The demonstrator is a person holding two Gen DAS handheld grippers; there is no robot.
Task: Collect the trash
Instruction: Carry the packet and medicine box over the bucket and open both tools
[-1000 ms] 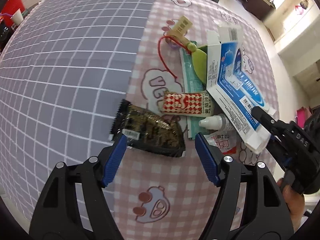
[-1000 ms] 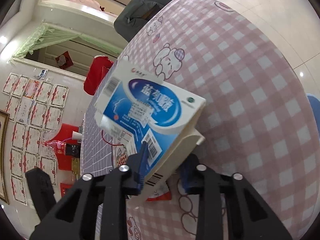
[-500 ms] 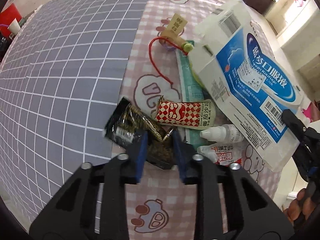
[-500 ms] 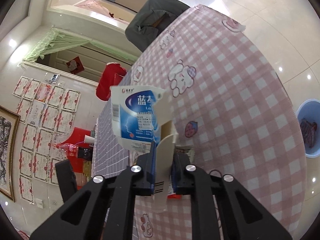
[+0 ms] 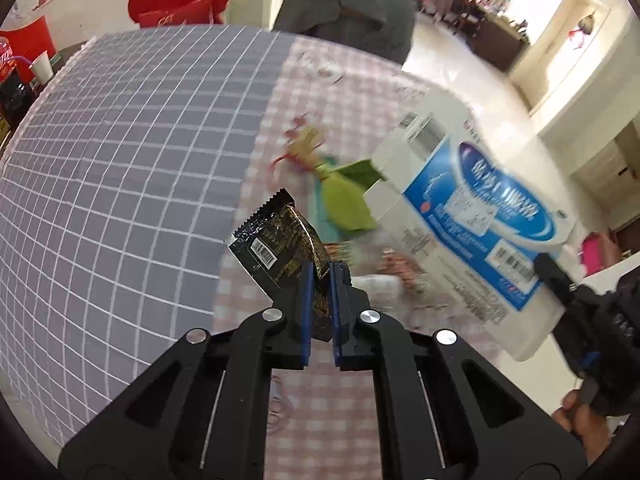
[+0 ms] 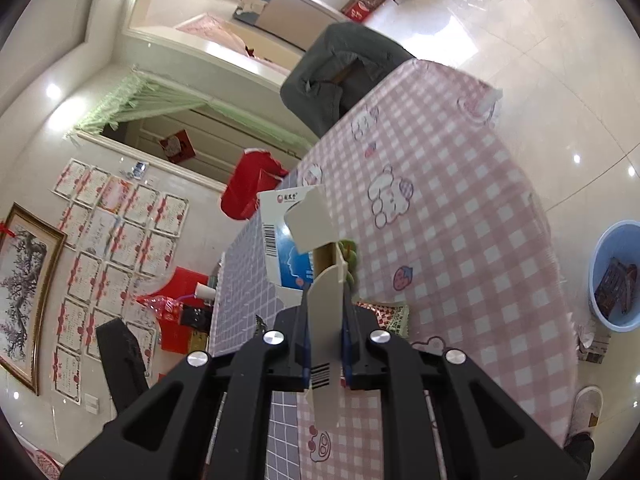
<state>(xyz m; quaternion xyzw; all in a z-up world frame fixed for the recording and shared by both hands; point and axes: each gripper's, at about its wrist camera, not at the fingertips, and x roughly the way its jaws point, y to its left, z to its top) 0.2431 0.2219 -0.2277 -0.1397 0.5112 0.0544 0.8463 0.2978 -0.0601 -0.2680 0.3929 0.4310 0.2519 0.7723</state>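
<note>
Pickup step done: black wrapper pinched by left gripper, carton clamped by right gripper. Next, prob.: both carried to blue basin, approx. 3 o'clock.

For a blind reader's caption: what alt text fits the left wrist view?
The left tool is shut on a black snack wrapper, lifted above a checked tablecloth. To the right, the right tool holds up a white and blue medicine box; blurred litter lies on the cloth below.
</note>
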